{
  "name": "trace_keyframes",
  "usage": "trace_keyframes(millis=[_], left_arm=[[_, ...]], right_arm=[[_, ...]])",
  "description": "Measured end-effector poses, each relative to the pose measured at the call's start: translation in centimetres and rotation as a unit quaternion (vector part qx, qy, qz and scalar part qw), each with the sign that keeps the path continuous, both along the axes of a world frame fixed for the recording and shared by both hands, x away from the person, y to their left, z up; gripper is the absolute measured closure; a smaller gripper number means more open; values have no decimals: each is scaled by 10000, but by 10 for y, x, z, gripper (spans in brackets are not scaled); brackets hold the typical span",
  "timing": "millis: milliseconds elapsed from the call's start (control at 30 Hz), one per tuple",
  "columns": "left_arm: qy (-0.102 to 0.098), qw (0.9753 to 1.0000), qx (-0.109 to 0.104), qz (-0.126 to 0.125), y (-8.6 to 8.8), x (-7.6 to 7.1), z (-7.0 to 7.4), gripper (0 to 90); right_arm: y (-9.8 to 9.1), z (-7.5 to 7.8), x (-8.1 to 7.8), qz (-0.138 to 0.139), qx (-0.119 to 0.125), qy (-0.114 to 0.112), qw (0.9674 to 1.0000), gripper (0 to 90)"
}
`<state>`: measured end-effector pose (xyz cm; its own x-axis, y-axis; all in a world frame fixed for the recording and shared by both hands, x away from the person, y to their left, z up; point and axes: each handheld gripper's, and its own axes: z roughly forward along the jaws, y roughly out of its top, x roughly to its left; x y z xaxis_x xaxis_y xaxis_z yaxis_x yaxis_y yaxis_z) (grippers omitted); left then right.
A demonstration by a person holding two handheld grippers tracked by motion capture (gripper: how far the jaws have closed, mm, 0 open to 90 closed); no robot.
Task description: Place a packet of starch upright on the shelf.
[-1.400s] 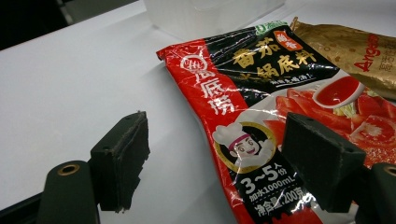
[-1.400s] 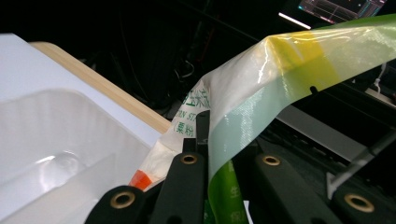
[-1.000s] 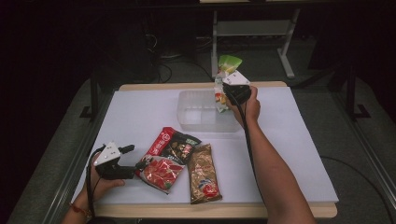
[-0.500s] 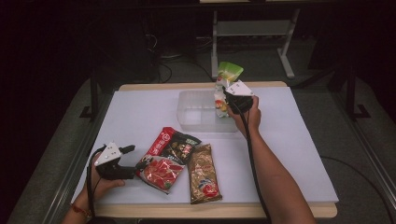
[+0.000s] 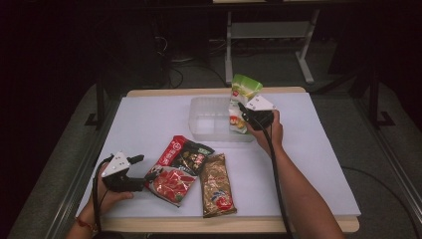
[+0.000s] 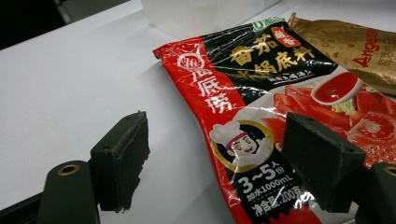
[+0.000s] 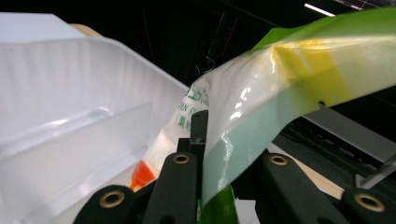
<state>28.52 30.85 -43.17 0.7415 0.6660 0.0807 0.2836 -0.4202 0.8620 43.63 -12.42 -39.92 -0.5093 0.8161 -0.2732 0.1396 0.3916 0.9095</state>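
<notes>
While the person's left hand rests at the near left edge of the white tabletop, the right gripper is out over the far middle, holding a green and white packet upright with its lower end down inside the right-hand end of a clear plastic bin. From the right gripper view the packet passes between the two black jaws, which lie close against its film; they have just been easing apart, yet the packet sits pinched between them as far as I can see, its top corner sticking up above the bin's rim. The left gripper lies low on the tabletop with its jaws spread wide and nothing between the pads. One jaw reaches over the near corner of a red and black soup-base pouch that lies flat, the other stands over bare tabletop just beside it. In the high view that red pouch lies near the front middle, and a gold-brown pouch lies right alongside it, touching or nearly so. Both pouches sit well apart from the bin.
</notes>
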Motion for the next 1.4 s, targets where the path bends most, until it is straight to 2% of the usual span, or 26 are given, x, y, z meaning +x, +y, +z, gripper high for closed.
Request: trace_keyframes(millis=[167,433,667,833,1167,1400], left_arm=[[2,10000,13,1,0,0,0,226],[13,10000,4,-4,-1,0,0,226],[18,10000,-8,1,-1,0,0,225],[-12,10000,-30,30,0,-1,1,226],[-23,9999,-146,14,1,-1,4,226],[1,9999,-131,16,-1,-1,4,225]], right_arm=[[-5,-2,-4,111,0,45,9999,811],[-8,-8,-12,255,-257,50,9993,823],[-7,-12,-15,247,-401,67,9989,823],[-8,-12,-15,229,-397,147,9988,813],[-12,-6,-21,241,-424,355,9982,730],[-18,-1,-29,284,-322,449,9981,691]])
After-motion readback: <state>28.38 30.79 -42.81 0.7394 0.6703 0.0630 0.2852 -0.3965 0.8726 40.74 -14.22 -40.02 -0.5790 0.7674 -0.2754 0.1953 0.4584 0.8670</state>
